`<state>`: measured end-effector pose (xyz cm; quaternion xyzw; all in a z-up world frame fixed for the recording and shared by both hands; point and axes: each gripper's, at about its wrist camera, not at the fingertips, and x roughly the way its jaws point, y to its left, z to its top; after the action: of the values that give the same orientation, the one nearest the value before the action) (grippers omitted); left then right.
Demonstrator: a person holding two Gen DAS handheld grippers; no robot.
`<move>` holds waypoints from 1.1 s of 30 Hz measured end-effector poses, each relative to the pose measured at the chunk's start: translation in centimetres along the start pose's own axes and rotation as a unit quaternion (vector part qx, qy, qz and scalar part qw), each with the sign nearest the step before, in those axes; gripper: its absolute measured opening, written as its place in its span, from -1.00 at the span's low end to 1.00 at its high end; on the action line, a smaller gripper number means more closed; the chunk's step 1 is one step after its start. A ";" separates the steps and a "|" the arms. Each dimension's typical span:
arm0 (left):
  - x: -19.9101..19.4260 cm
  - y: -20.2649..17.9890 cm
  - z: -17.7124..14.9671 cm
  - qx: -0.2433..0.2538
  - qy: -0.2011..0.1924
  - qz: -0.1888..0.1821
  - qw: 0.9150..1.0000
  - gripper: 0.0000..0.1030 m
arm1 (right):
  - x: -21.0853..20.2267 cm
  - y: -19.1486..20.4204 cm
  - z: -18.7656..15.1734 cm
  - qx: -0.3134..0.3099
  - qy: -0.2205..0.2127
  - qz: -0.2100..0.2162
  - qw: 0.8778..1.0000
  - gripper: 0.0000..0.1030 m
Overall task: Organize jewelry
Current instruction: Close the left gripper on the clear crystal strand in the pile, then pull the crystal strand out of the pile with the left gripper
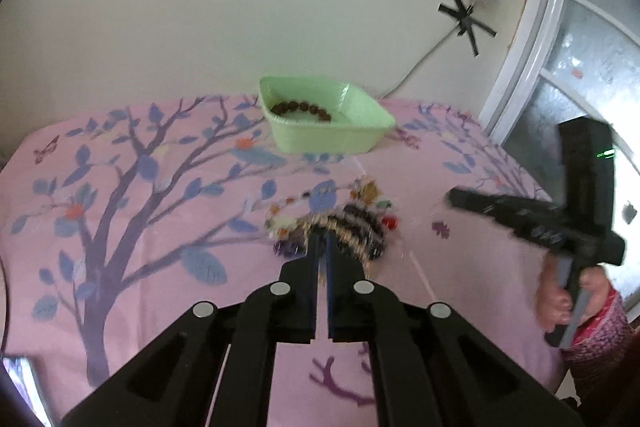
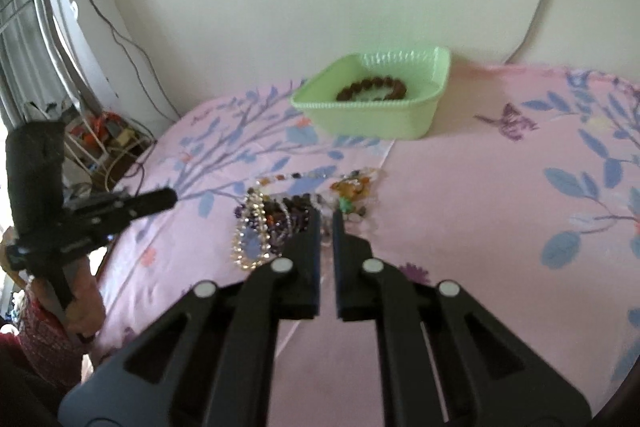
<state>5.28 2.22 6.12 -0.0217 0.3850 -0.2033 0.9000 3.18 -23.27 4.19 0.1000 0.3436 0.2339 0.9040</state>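
Note:
A heap of beaded jewelry (image 1: 352,219) lies on the pink cloth; it also shows in the right wrist view (image 2: 280,215). A green basket (image 1: 360,135) stands at the back with a brown bead bracelet (image 1: 300,107) inside; the basket (image 2: 400,123) and bracelet (image 2: 372,87) show in the right wrist view too. My left gripper (image 1: 323,239) is nearly shut at the heap's near edge; whether it pinches beads is blurred. My right gripper (image 2: 327,219) is nearly shut at the heap's right side, empty as far as I see. It also appears from the side (image 1: 454,195), as does the left one (image 2: 172,197).
The pink tree-print cloth (image 1: 160,227) covers the table. A wall with taped cables (image 1: 468,19) stands behind. A window frame (image 1: 532,47) is at the right. Wires and clutter (image 2: 104,135) lie off the table's left edge in the right wrist view.

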 end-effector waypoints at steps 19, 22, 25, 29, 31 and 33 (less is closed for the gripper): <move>5.8 -3.9 -2.8 0.049 0.067 0.013 0.996 -0.85 | -5.0 -5.3 -4.8 0.066 -0.019 -0.024 0.997 -0.87; 6.1 -3.4 -2.2 0.019 0.073 0.005 0.997 -0.85 | -4.3 -4.9 -4.8 0.053 -0.011 -0.022 0.998 0.08; 5.7 -4.5 -1.4 0.028 0.056 -0.015 0.998 -0.85 | -3.7 -3.7 -4.8 0.011 -0.008 -0.032 0.999 0.31; 6.3 -6.8 -0.6 0.070 0.055 -0.030 0.996 -0.85 | -1.7 -2.6 -4.6 -0.049 0.037 -0.055 0.997 0.30; 7.0 -7.8 -0.4 0.083 0.062 -0.029 0.994 -0.85 | -0.2 -2.0 -4.5 -0.082 0.058 -0.072 0.992 0.30; 7.5 -8.3 -0.3 0.093 0.069 -0.029 0.993 -0.85 | 1.1 -1.8 -4.4 -0.099 0.080 -0.079 0.989 0.24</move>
<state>6.86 -8.22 2.42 0.0648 0.4253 -0.2648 0.8630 1.58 -24.20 -0.28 -0.0364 0.3965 0.2022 0.8947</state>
